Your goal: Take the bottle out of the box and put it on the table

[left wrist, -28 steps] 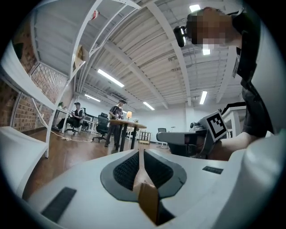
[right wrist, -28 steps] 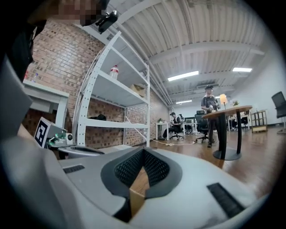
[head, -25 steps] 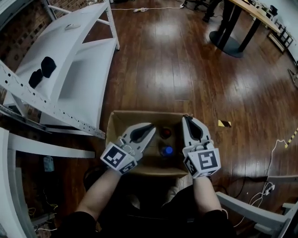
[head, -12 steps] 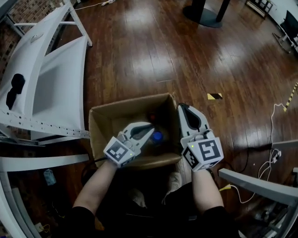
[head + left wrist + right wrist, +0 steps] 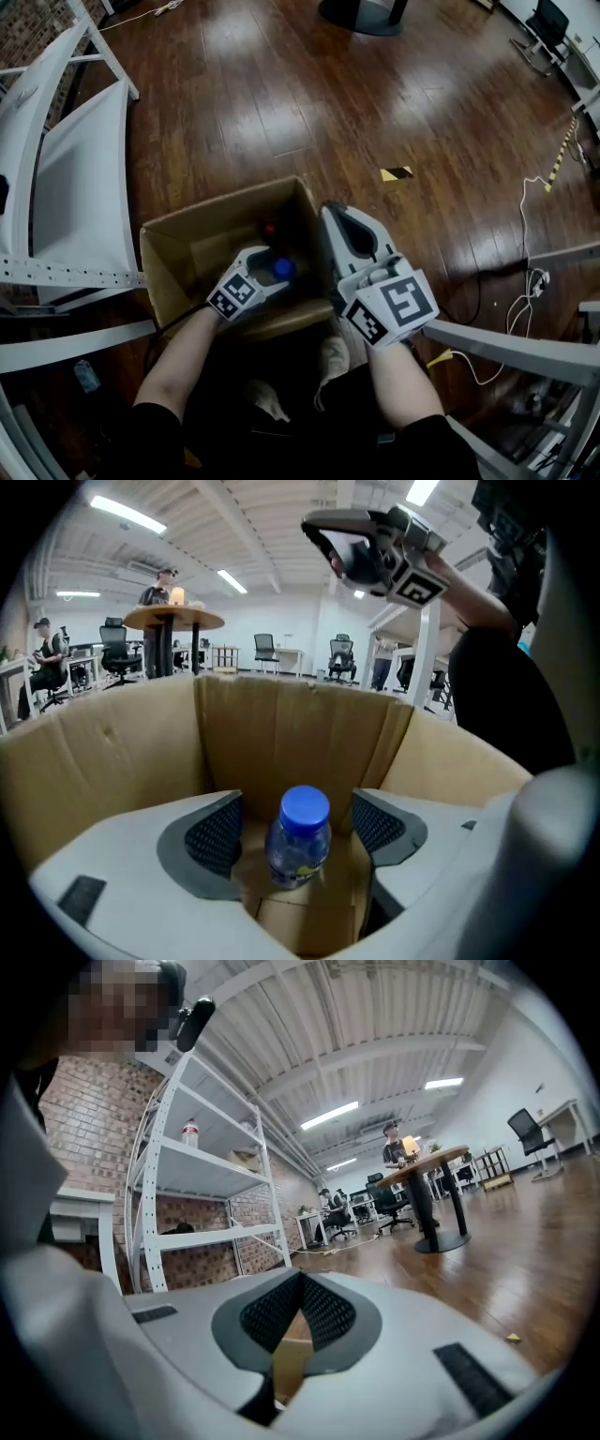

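The bottle [image 5: 300, 841] stands in the box [image 5: 178, 234], toward its 4 o'clock side, between the left gripper's [image 5: 268, 262] opening jaws, not grabbed yet; the right gripper [image 5: 298, 1283], jaws together, hangs at 3 o'clock.

Left gripper [image 5: 272, 263], right gripper [image 5: 337, 217]: pale grey shells, black mesh-textured pads [image 5: 216, 832], black-white marker cubes [image 5: 391, 309]; black sleeves [image 5: 150, 442].

Bottle [image 5: 280, 269] in the box [image 5: 220, 217]; shelving rack [image 5: 80, 178] left of it
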Motion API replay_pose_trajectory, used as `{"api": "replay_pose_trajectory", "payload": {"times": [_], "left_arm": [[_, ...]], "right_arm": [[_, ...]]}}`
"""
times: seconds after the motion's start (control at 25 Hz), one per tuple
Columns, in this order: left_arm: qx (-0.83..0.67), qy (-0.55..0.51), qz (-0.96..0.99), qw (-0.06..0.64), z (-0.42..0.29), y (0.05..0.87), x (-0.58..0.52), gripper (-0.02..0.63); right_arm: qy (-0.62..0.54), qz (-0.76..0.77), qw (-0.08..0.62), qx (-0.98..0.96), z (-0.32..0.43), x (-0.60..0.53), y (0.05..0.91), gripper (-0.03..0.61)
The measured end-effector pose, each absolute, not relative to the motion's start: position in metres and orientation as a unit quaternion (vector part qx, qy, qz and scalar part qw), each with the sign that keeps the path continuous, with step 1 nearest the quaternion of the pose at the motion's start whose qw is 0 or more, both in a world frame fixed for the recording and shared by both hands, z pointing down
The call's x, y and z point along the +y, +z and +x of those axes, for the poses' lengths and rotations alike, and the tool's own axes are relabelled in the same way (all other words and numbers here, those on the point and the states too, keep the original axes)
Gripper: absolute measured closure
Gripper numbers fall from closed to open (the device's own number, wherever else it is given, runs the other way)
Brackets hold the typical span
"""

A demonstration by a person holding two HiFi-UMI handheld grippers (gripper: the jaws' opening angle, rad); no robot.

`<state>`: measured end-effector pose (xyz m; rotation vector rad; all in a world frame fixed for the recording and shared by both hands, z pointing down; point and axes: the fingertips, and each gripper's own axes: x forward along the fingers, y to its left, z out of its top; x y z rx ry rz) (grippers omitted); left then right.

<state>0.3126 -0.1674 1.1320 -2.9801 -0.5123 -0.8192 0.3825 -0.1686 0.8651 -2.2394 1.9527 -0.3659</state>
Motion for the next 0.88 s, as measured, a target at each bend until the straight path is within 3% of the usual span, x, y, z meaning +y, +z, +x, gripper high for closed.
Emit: {"api": "replay_pose_trajectory", "payload": {"times": [0.4,0.6,0.88], "left_arm": [[-0.188,-0.329,-0.925,0.016,0.305,1.208,-0.160,0.245],[-0.193,-0.322,-0.927,0.012,0.311,1.225,-0.154,0.224],[-0.195,-0.325,-0.924,0.046,0.327,1.242,-0.149,0.201]], "right_arm": [[-0.175,-0.716,0.129,0.663,0.381,-0.185,0.877,0.574],[-0.154,-0.733,0.089,0.656,0.387,-0.176,0.880,0.574],[-0.164,-0.745,0.090,0.640,0.406,-0.162,0.887,0.574]]}}
